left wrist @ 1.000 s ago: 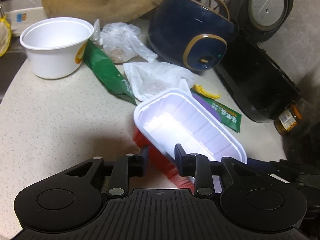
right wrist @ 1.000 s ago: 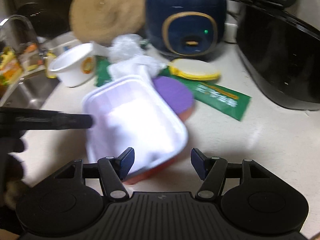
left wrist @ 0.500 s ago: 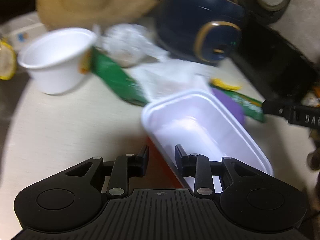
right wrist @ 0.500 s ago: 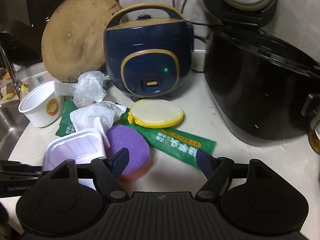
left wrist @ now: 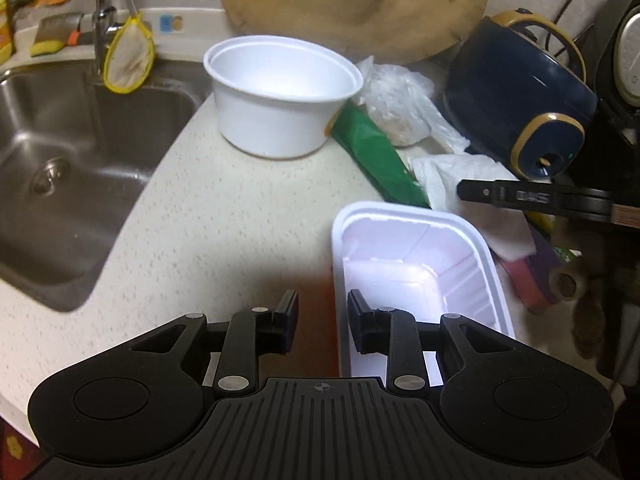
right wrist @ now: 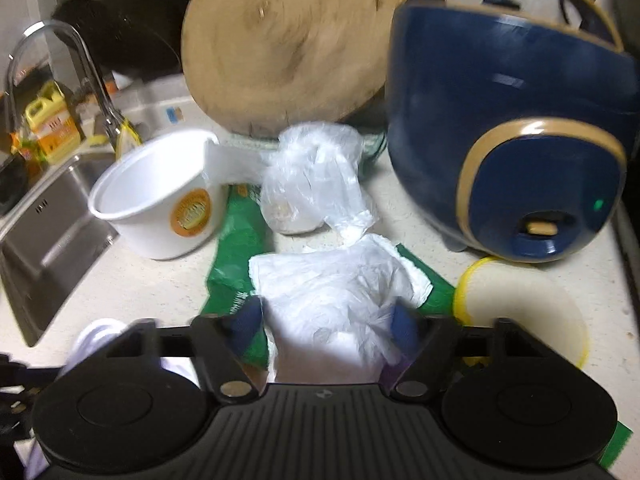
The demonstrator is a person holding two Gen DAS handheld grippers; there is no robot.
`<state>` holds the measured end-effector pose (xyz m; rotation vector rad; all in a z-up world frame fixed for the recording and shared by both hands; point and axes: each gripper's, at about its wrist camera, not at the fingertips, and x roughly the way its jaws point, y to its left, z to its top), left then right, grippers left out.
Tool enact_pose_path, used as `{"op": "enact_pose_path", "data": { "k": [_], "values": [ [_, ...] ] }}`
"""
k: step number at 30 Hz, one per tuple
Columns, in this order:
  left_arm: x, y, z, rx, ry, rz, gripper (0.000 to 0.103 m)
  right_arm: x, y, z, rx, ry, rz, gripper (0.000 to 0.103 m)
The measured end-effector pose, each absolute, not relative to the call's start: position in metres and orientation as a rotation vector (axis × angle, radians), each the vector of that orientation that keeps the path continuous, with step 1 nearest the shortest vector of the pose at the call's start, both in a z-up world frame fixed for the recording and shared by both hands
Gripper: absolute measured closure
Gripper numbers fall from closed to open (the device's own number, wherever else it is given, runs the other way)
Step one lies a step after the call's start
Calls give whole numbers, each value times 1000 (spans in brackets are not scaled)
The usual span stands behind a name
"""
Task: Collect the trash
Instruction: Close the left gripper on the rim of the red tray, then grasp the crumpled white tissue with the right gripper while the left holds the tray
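Here, tilted down, the left gripper (left wrist: 319,326) clamps the white tray's (left wrist: 416,264) rim while the right gripper's (right wrist: 326,326) jaws have just been closing around the crumpled tissue (right wrist: 336,296).

Home kitchen: sink (left wrist: 60,128), rice cooker (right wrist: 520,152), chopping board (left wrist: 352,4).

Open speckled desk (left wrist: 224,216) lies bare between the sink (left wrist: 60,168) edge and the white foam tray (left wrist: 416,264). Toward the back edge, passage is blocked by a white bowl (left wrist: 276,96), a green wrapper (left wrist: 376,160), crumpled plastic bags (right wrist: 320,176), a round wooden board (left wrist: 352,4) and a navy rice cooker (right wrist: 512,152).
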<state>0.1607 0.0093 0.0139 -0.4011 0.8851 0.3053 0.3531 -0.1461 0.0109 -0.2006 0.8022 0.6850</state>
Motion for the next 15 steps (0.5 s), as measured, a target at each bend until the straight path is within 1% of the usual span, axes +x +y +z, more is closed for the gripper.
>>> {"op": "enact_pose_path", "data": {
  "k": [2, 4, 7, 10, 13, 15],
  "values": [
    [157, 6, 14, -406, 876, 296, 73, 353, -153, 14, -191, 782, 679, 75],
    [155, 4, 14, -417, 867, 285, 73, 354, -164, 18, -207, 757, 632, 78],
    [152, 4, 15, -440, 849, 274, 74, 360, -183, 19, -231, 756, 536, 78],
    [156, 3, 15, -444, 840, 253, 79, 363, -197, 15, -245, 766, 442, 78],
    [162, -2, 13, -435, 844, 227, 82, 362, -216, 11, -172, 805, 439, 78],
    [166, -6, 12, -436, 847, 208, 86, 357, -227, 10, -118, 813, 456, 75]
  ]
}}
